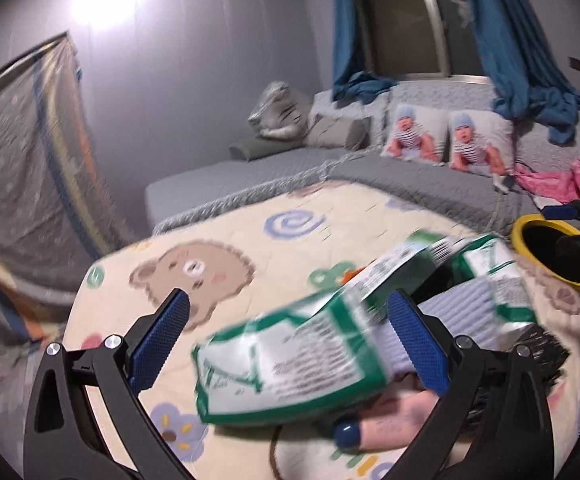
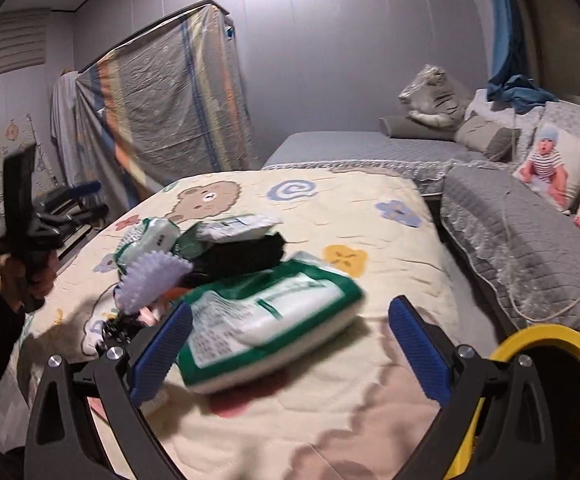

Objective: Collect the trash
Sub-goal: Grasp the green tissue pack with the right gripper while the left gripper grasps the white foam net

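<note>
A pile of trash lies on a cream bear-print quilt (image 1: pixel 274 236). My left gripper (image 1: pixel 290 340) is open over a green-and-white wipes pack (image 1: pixel 290 364); the pack lies between the fingers, not pinched. A second green-and-white wrapper (image 1: pixel 502 276), a black item (image 1: pixel 546 348) and a pink tube with a blue cap (image 1: pixel 374 428) lie beside it. My right gripper (image 2: pixel 290 344) is open, with a green-and-white pack (image 2: pixel 266 320) just ahead of it. Behind are a black item (image 2: pixel 246 256), more wrappers (image 2: pixel 158 236) and a spiky lilac item (image 2: pixel 158 276). A yellow-rimmed bin (image 2: pixel 550 360) stands at the right.
The quilt (image 2: pixel 330 216) covers a bed with grey mattresses (image 2: pixel 510 232) behind and to the right. Baby-print pillows (image 1: pixel 450 140) and blue curtains (image 1: pixel 530 80) stand by the window. The yellow bin (image 1: pixel 550 256) shows right of the left gripper. A covered wardrobe (image 2: pixel 162 100) stands by the wall.
</note>
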`<act>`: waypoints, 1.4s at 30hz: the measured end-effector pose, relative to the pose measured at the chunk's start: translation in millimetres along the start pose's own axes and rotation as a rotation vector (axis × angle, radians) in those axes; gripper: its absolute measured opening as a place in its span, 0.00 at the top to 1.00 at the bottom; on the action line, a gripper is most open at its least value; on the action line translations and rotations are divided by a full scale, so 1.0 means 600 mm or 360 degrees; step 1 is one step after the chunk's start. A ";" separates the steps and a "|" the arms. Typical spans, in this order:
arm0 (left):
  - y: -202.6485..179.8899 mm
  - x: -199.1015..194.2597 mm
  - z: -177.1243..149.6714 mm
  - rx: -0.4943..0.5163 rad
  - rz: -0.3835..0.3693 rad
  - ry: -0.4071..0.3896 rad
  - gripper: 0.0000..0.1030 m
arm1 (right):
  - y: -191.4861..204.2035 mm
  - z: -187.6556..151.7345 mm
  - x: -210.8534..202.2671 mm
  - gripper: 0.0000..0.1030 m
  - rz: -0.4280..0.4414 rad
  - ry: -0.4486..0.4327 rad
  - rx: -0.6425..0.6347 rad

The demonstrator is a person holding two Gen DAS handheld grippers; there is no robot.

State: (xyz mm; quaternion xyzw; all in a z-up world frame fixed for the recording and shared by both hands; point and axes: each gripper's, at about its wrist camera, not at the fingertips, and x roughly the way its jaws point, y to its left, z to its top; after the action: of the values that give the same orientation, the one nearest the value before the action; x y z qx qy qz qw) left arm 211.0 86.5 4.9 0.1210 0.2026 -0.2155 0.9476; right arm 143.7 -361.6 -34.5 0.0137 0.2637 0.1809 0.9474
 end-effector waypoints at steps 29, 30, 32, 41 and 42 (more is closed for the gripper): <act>-0.092 -0.073 -0.107 -0.0271 -0.0188 0.0151 0.08 | 0.089 0.024 0.027 0.08 0.0308 0.0056 -0.0249; -0.098 -0.072 -0.104 -0.0266 -0.0193 0.0161 0.08 | 0.082 0.023 0.028 0.08 0.0290 0.0066 -0.0217; -0.112 -0.069 -0.095 -0.0273 -0.0235 0.0176 0.08 | 0.073 0.022 0.027 0.08 0.0258 0.0087 -0.0191; -0.185 -0.023 -0.037 -0.0205 -0.0370 0.0210 0.08 | 0.027 -0.002 0.022 0.10 0.0156 0.0176 -0.0083; -0.191 -0.017 -0.031 -0.0201 -0.0375 0.0213 0.08 | 0.025 -0.007 0.017 0.10 0.0163 0.0178 -0.0093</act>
State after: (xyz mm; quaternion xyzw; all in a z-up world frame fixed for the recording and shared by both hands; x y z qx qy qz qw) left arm 144.0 -4.8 -23.8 0.0505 0.2914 -0.3035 0.9058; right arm 144.6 -344.2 -41.6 -0.0107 0.3099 0.2371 0.9207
